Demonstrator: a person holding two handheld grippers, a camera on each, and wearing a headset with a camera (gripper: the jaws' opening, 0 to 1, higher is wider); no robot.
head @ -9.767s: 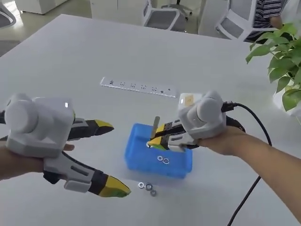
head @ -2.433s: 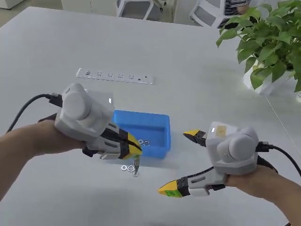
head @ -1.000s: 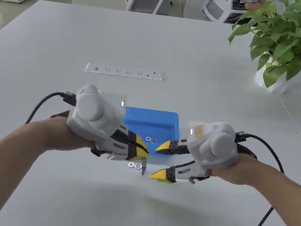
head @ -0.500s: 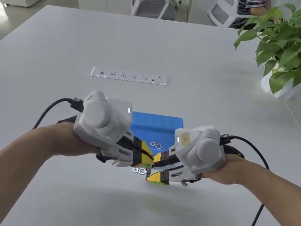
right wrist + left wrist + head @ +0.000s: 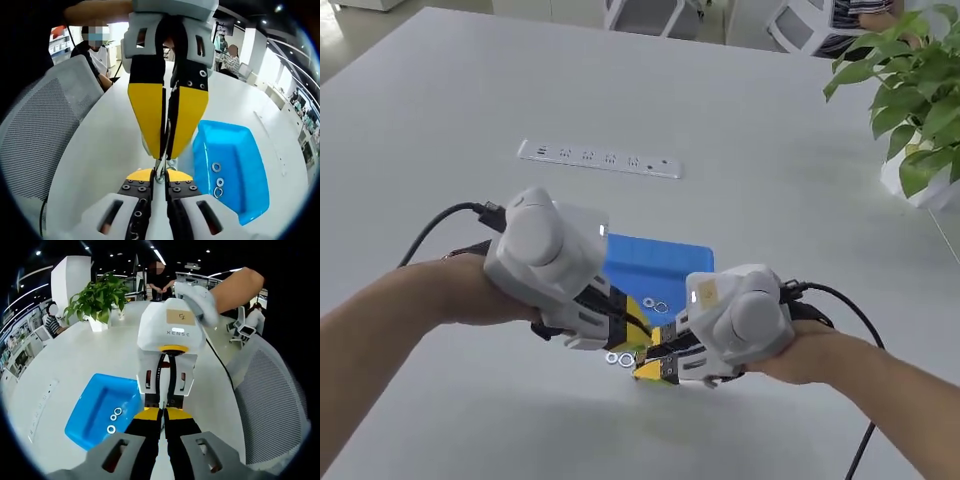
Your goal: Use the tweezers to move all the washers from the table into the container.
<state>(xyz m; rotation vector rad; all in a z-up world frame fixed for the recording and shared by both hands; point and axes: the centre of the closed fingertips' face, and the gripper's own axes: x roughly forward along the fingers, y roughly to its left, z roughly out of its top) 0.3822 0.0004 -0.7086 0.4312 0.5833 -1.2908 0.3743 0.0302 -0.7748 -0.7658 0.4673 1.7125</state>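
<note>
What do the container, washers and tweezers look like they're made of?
Container: likely plastic; bright blue, smooth, moulded with a rounded rim.
Washers: probably metal; small, shiny silver rings.
Tweezers: apparently metal; a thin grey strip with a dull sheen, though little of it shows.

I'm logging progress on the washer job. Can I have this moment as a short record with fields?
left claw: shut on tweezers
right claw: shut on tweezers' tip, facing left claw
washers inside: three, in container
washers outside: two visible on table, beside claws
task: unfinished
</note>
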